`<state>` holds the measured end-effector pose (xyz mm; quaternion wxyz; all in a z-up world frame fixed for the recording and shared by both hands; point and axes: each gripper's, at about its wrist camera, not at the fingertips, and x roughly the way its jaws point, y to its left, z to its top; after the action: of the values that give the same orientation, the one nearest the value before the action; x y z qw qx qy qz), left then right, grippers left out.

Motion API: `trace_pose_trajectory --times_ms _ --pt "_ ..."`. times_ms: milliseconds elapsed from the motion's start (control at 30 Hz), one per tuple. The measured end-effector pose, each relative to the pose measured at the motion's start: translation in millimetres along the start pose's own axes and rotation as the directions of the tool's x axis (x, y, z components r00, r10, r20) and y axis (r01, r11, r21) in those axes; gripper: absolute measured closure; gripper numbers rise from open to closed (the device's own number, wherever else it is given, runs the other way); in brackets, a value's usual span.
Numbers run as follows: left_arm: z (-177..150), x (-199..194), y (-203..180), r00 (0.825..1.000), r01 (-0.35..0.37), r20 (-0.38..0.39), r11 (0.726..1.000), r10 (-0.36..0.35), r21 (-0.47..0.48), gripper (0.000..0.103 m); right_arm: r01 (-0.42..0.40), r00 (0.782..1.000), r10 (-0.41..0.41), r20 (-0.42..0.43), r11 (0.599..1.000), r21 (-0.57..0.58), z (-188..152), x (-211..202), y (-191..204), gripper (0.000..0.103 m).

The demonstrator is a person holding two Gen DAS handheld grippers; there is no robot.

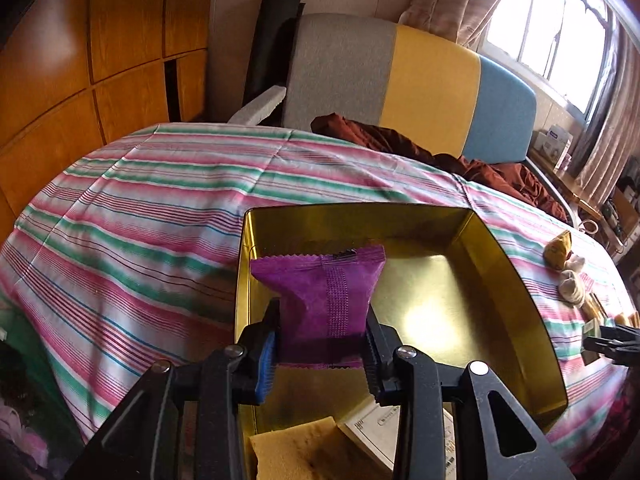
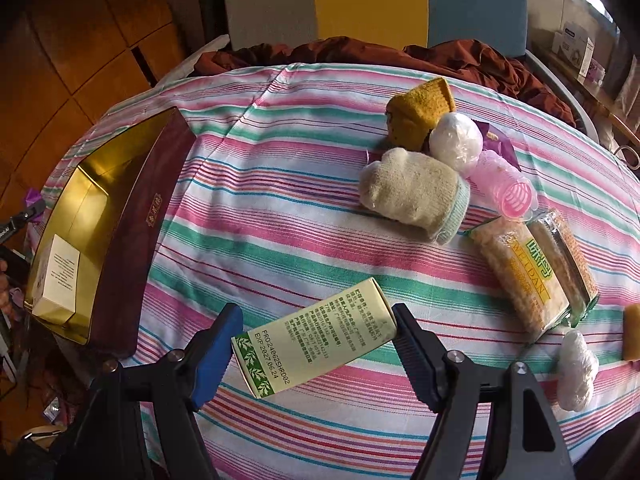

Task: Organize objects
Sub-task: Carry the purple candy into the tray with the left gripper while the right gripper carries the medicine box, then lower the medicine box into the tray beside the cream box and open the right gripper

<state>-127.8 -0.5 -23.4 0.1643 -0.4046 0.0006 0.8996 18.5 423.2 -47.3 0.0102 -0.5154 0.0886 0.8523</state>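
Note:
My left gripper (image 1: 322, 330) is shut on a purple snack packet (image 1: 324, 300) and holds it over the gold-lined box (image 1: 520, 280). In the box's near end lie a yellow sponge (image 1: 296, 452) and a white carton (image 1: 380, 428). In the right wrist view the same box (image 2: 132, 216) shows maroon outside at the left, with the white carton (image 2: 56, 280) inside. My right gripper (image 2: 314, 332) is open around a pale green carton (image 2: 312, 336) lying on the striped bedspread, its fingers on either side.
On the bedspread (image 2: 280, 200) to the right lie a mustard sock (image 2: 420, 114), a cream sock (image 2: 412, 192), a white ball (image 2: 456, 142), a pink roller (image 2: 508, 188), two biscuit packs (image 2: 524, 276) and a white wrapped item (image 2: 576, 368). A brown cloth (image 2: 460, 56) lies at the headboard.

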Motion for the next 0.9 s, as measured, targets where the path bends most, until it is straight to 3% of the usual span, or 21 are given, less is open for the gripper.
trace_pose_trajectory --times_ms 67,367,600,767,900 --pt "-2.0 6.5 1.7 1.0 -0.019 -0.019 1.0 0.018 -0.006 0.06 -0.004 1.0 0.004 0.008 1.0 -0.002 -0.5 -2.7 5.2 0.027" --pt "-18.0 -1.8 10.7 1.0 -0.027 0.004 0.998 0.027 -0.055 0.06 -0.025 0.997 0.029 0.079 0.998 -0.049 11.4 -19.2 43.2 0.027" --pt "-28.6 -31.3 10.1 0.998 -0.03 0.055 0.995 0.036 -0.099 0.054 -0.116 0.98 0.143 0.139 0.976 -0.185 28.9 -36.9 112.4 0.027" --pt "-34.3 -52.5 5.1 0.995 -0.044 0.089 0.993 0.054 -0.112 0.051 -0.184 0.966 0.227 0.12 0.938 -0.295 31.6 -33.5 166.4 0.027" --pt "-38.1 -67.7 0.5 0.991 -0.058 0.114 0.992 0.071 -0.109 0.049 -0.197 0.964 0.245 0.101 0.917 -0.346 29.6 -21.9 196.8 0.027"
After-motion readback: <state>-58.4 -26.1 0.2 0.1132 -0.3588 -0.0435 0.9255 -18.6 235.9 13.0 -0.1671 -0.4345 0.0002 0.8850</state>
